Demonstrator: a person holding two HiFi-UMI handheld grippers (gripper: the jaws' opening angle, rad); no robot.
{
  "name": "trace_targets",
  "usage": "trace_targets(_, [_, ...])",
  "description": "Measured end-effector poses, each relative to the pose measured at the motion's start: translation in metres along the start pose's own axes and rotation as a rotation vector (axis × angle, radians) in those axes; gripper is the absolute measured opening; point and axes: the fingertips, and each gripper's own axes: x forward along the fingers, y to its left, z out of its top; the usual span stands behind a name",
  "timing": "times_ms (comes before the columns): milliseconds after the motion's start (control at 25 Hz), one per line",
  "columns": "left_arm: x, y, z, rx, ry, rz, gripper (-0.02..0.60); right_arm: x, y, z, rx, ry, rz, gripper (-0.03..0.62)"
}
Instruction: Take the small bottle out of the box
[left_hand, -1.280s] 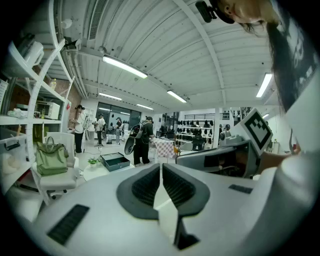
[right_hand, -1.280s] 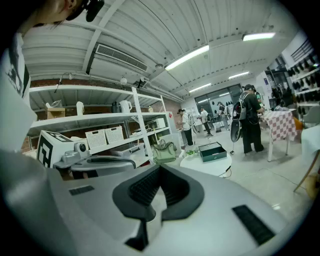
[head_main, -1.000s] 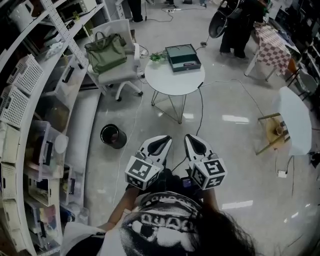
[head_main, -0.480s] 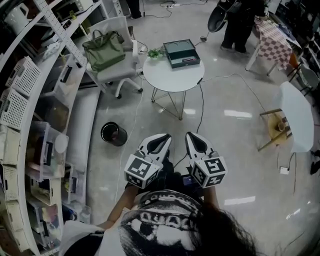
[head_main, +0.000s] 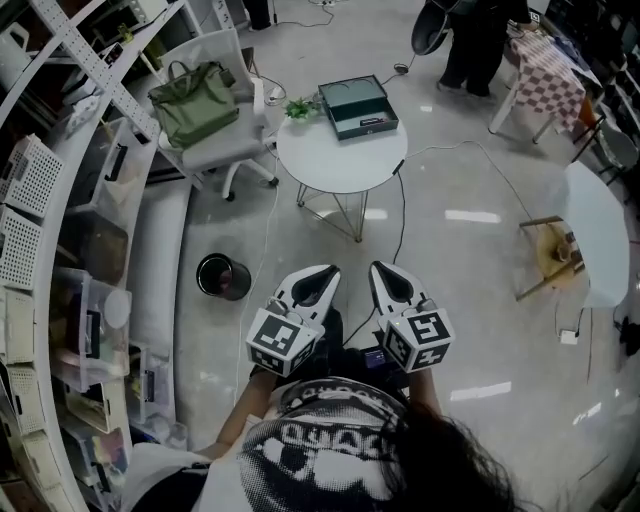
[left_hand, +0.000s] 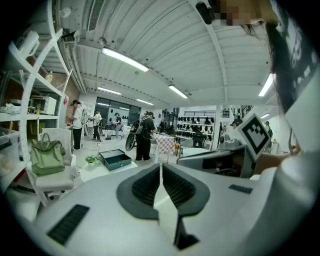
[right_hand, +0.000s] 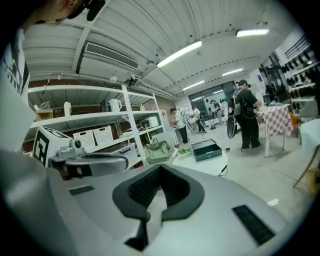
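In the head view, the left tongs and right tongs are being held side by side, well apart from the round table. The table and its box are being seen slightly further left than a second ago, so an approach is judged under way. In the left gripper view, the tongs are being pressed together on nothing, and the small bottle, presumably inside the distant box, is not being made out. In the right gripper view, those tongs are likewise being held closed and empty.
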Motion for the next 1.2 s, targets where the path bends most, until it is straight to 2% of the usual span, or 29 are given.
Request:
trace_targets(360, [0.065, 0.106, 0.029, 0.012, 0.006, -0.015, 0.023, 0.105, -0.037, 0.036, 0.054, 0.036, -0.01, -0.003])
trace_targets(600, [0.092, 0.158, 0.046, 0.01, 0.002, -0.046, 0.023, 0.156, -0.056, 0.054, 0.087, 0.049, -0.049, -0.003])
trace_targets(920, [0.117, 0.207, 0.053, -0.009, 0.0, -0.105, 0.023, 0.202, -0.068, 0.067, 0.082, 0.068, -0.114, -0.003])
trace_targets(1200, [0.133, 0.235, 0.057, -0.023, -0.01, -0.125, 0.023, 0.223, -0.075, 0.074, 0.072, 0.074, -0.152, -0.003])
